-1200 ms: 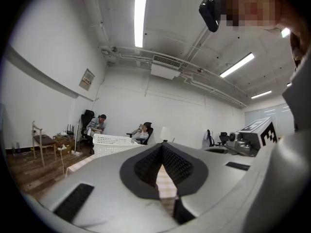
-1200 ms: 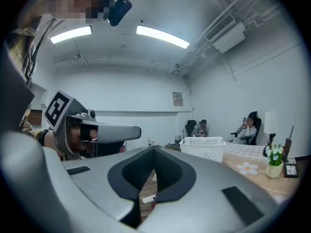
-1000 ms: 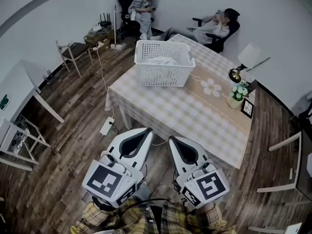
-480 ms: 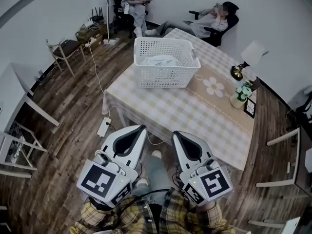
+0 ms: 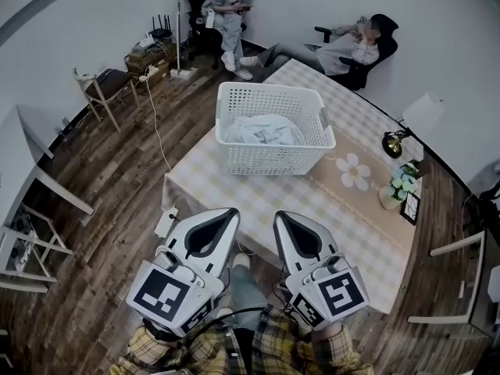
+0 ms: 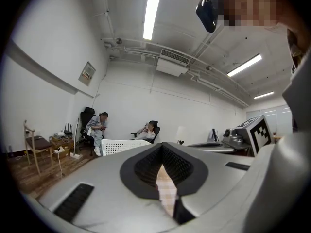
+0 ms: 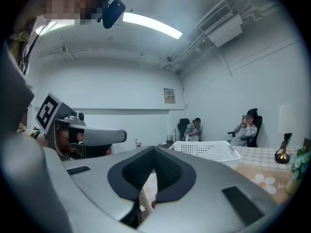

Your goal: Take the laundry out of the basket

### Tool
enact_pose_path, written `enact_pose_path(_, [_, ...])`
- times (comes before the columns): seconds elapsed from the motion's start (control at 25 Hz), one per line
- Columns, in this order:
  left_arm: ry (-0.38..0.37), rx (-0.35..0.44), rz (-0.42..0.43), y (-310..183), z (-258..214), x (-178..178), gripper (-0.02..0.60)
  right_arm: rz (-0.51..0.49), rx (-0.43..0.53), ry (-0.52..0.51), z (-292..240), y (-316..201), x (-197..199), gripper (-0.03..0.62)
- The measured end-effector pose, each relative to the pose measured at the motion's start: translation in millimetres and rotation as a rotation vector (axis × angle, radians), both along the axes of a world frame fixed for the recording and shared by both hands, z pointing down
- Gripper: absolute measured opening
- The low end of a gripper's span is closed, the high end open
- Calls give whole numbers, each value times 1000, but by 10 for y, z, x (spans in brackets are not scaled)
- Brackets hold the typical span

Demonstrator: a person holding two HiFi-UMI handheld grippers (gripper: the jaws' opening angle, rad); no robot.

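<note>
1. White plastic basket (image 5: pixel 273 156) stands on the far half of the checked table (image 5: pixel 312 209). Pale laundry (image 5: pixel 262 129) is heaped inside it, below the rim.
2. No cloth lies on the table outside the basket, so the task looks not yet begun and all the unloading is left.
3. The left gripper (image 5: pixel 231 212) has its jaws together with nothing between them. It is at the table's near edge, well apart from the basket.
4. The right gripper (image 5: pixel 280 217) is likewise closed and empty. It sits just beside the left one and points toward the basket.
5. By my judgement, what is left is to get close to the basket, part the jaws, reach over the rim, clamp on a fold and lift it out onto the table. This repeats until the basket is empty.
6. A lamp (image 5: pixel 393 141) and flowers (image 5: pixel 400 184) stand at the table's right side, away from the straight line to the basket.
</note>
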State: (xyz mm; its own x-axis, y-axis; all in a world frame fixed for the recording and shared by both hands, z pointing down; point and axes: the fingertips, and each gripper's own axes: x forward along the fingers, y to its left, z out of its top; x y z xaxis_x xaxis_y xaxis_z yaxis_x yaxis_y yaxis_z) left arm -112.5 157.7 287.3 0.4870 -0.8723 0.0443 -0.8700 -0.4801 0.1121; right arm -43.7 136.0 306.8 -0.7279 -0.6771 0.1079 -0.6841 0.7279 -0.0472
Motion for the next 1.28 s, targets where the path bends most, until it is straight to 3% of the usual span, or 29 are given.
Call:
enact_pose_path(0.44, [-15,7,-21,-1256,-216,-60,11,-3,22,-2,-263,-1325,14,6])
enact_pose_path(0.8, [-19,-23,-5,-1894,-194,-102,11,16,18,8,-304,-1929,7,6])
enact_pose_path(1.04, [-22,-38,53,-2284,-207,-160,11,75,5,20,-287,-2217,-9,6])
enact_pose_path(1.28, [-36,-54,175,-2681,-190,-163,11,192,-10,27,-269,-2536,-7,6])
